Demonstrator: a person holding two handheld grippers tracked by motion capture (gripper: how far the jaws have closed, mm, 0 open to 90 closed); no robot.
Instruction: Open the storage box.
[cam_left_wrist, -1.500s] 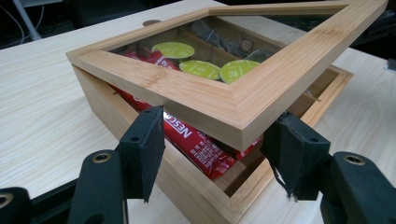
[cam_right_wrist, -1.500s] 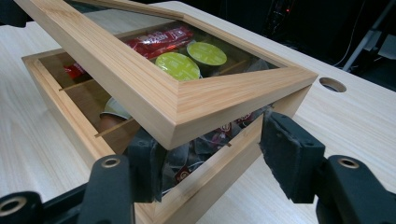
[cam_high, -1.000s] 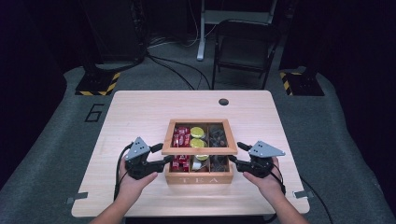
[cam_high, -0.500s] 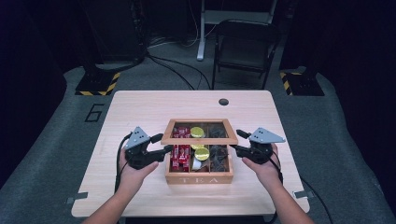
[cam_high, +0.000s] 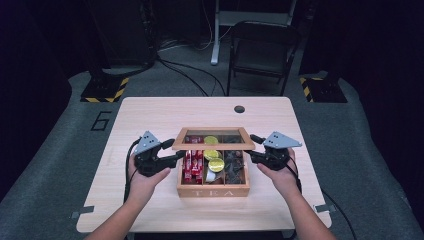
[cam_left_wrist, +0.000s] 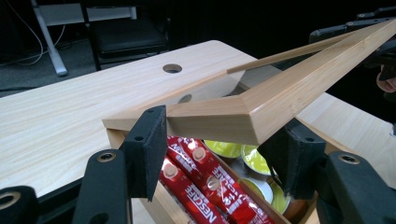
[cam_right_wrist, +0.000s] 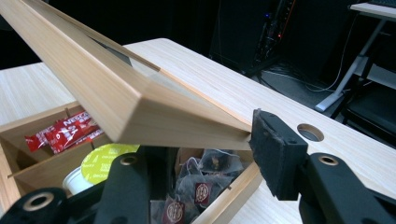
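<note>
A wooden tea box (cam_high: 212, 191) stands on the table's near half, its glass-paned lid (cam_high: 212, 146) tilted up from the front. My left gripper (cam_high: 175, 156) holds the lid's left corner (cam_left_wrist: 280, 102): one pad lies against its side edge, the other sits under it. My right gripper (cam_high: 252, 155) has the lid's right corner (cam_right_wrist: 116, 102) between its jaws, which have just been closing. Its right pad (cam_right_wrist: 275, 154) touches the corner's end, and the other jaw is hidden beneath the lid. Red coffee sticks (cam_left_wrist: 201, 186), yellow-green capsules (cam_high: 215, 161) and tea bags (cam_right_wrist: 201, 189) fill the box.
The light wooden table (cam_high: 150, 120) has a round cable hole (cam_high: 239, 109) near its far edge. A dark folding chair (cam_high: 260, 50) stands behind it, with cables on the floor. Bare tabletop lies to both sides of the box.
The lid was flat on the box a second ago and now stands tilted up. Both hands have risen and moved a little away from me with it.
</note>
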